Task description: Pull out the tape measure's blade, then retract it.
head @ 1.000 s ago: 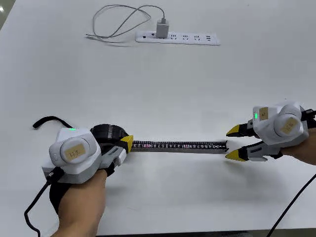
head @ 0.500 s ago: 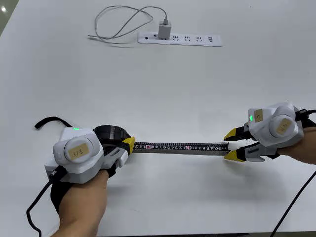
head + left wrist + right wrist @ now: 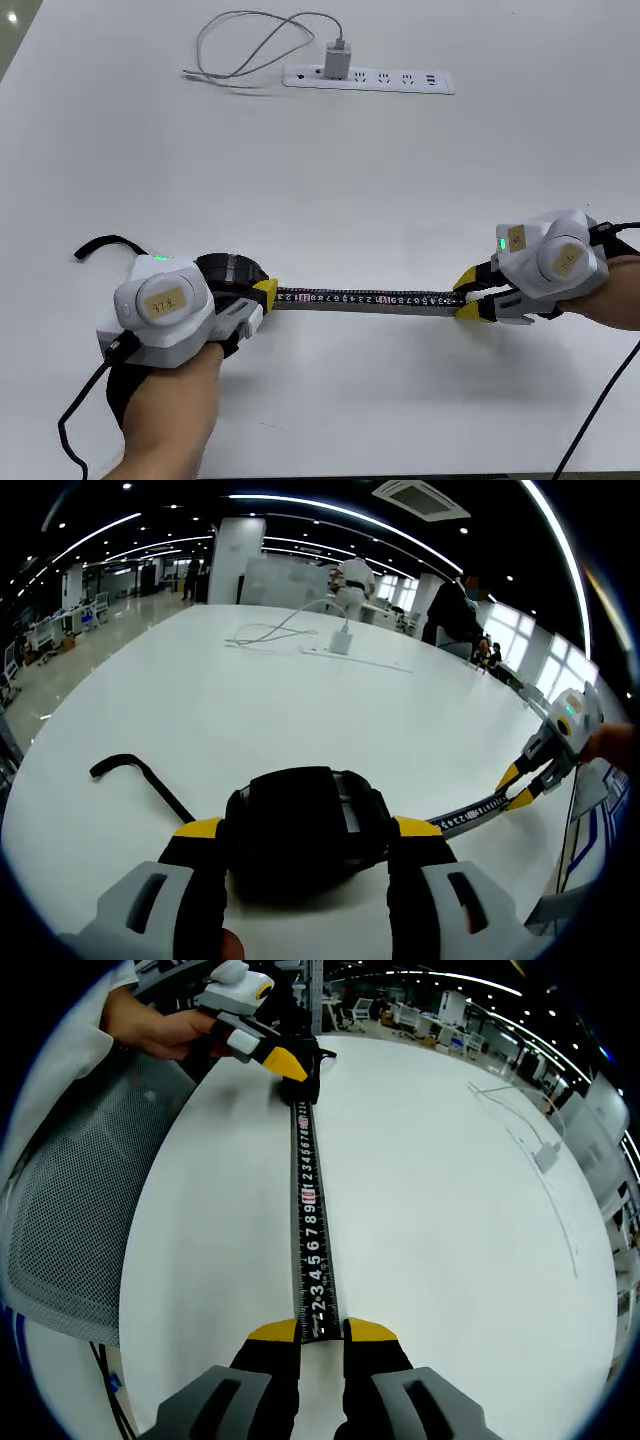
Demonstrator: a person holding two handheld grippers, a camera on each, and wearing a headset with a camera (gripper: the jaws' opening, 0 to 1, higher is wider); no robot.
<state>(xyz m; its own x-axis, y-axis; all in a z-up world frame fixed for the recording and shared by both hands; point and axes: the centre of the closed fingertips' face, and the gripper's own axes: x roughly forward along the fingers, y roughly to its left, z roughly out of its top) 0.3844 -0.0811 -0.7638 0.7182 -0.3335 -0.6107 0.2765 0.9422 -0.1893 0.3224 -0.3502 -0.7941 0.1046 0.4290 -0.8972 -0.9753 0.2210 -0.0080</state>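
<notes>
The black tape measure case (image 3: 228,271) rests on the white table (image 3: 330,180), and my left gripper (image 3: 256,296) is shut on it; the left gripper view has the case (image 3: 305,825) wedged between the yellow-tipped jaws. Its blade (image 3: 365,298) lies pulled out flat to the right, numbers up. My right gripper (image 3: 467,295) is shut on the blade's free end, and the right gripper view has the blade (image 3: 308,1210) running from between the jaws (image 3: 320,1330) to the case. A black wrist strap (image 3: 100,243) trails left of the case.
A white power strip (image 3: 368,76) with a charger (image 3: 338,58) and a looped white cable (image 3: 240,45) lies at the table's far side. The table's near edge runs just below my hands. A grey mesh chair (image 3: 70,1220) stands beside the table.
My right gripper's jaws, open around the blade's end a second ago, have come together on it. The left gripper and case have stayed put.
</notes>
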